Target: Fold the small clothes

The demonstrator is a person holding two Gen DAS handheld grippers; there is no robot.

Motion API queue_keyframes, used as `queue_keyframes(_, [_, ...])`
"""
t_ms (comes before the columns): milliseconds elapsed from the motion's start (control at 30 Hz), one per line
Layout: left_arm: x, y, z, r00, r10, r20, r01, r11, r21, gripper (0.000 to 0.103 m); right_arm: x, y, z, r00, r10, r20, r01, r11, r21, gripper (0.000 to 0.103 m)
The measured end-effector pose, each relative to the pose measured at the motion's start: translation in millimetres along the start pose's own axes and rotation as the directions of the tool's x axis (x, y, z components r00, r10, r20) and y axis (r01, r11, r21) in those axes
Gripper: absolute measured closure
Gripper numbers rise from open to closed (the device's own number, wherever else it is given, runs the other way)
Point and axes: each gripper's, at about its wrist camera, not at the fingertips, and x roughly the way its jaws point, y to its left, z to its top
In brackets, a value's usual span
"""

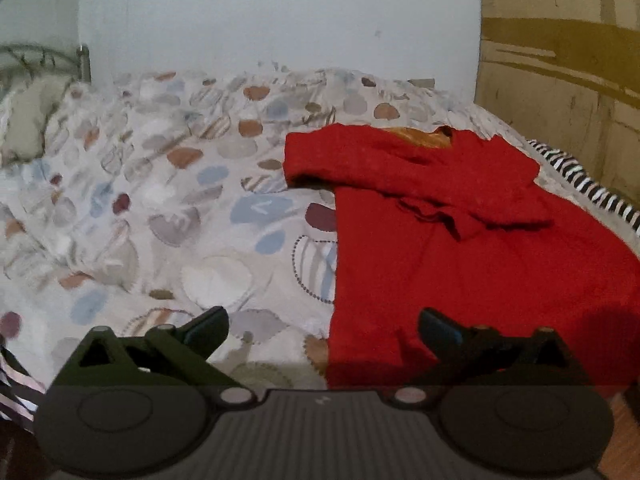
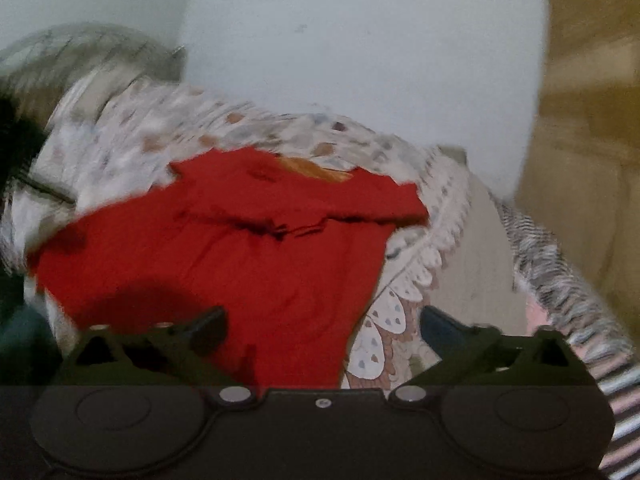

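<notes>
Left wrist view looks across a bed whose patterned bedspread (image 1: 168,208) carries a red garment (image 1: 460,272) on its right half. The garment lies mostly flat, with both sleeves already brought in across the chest, so the upper part shows overlapping layers and an orange lining (image 1: 424,138) peeks out at the neck opening. The left gripper (image 1: 323,326) hangs over the near left edge of the garment, its fingers spread wide and holding nothing; one finger sits over the bedspread and the other over red cloth.

Right wrist view is blurred, but it shows the same garment from the other side, with the right gripper (image 2: 323,324) likewise released and empty, its fingers apart above the garment's near right edge where the cloth meets the bedspread.

Judging by how things lie, the sleeve fold looks done and the lengthwise or bottom-to-top fold is not yet begun. The next move probably calls for each gripper to come down on a bottom corner of the hem, pinch a single clean edge without catching the bedspread beneath, and carry it up toward the collar evenly so that the layers stay square.

Around the bed, a pale wall (image 1: 280,20) stands behind, with a few marks on it. A metal bedstead (image 1: 82,60) shows at the far left, yellowish blocks (image 1: 560,60) rise at the right, and a black-and-white striped cloth (image 1: 588,184) runs along the bed's right edge.
</notes>
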Motion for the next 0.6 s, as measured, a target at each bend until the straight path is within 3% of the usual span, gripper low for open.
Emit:
queue_keyframes(100, [-6,-5,-5,1.0,-0.018,-0.013,0.019,1.0,0.016,0.0,-7,24,-6,1.0,-0.018,-0.019,0.014,0.983,-0.184,0.001])
queue_keyframes(200, [-10,-10,-10,0.999,-0.037,-0.029,0.038,0.999,0.019,0.0,-7,50,-21,0.998,-0.044,-0.044,0.024,0.923,-0.384,0.001])
queue_keyframes(333, [-14,-14,-15,0.999,-0.044,-0.031,0.045,0.998,0.039,0.0,7,84,-55,0.986,-0.157,-0.058,0.081,0.749,-0.658,0.001])
queue_keyframes(467, [-15,-14,-15,0.997,-0.057,-0.043,0.058,0.998,0.024,0.001,27,102,-83,0.964,-0.267,-0.012,0.155,0.596,-0.788,0.001])
queue_keyframes(600, [-17,-9,-14,0.994,-0.09,-0.066,0.089,0.996,-0.021,0.0,41,108,-98,0.948,-0.315,0.038,0.202,0.508,-0.838,0.001])
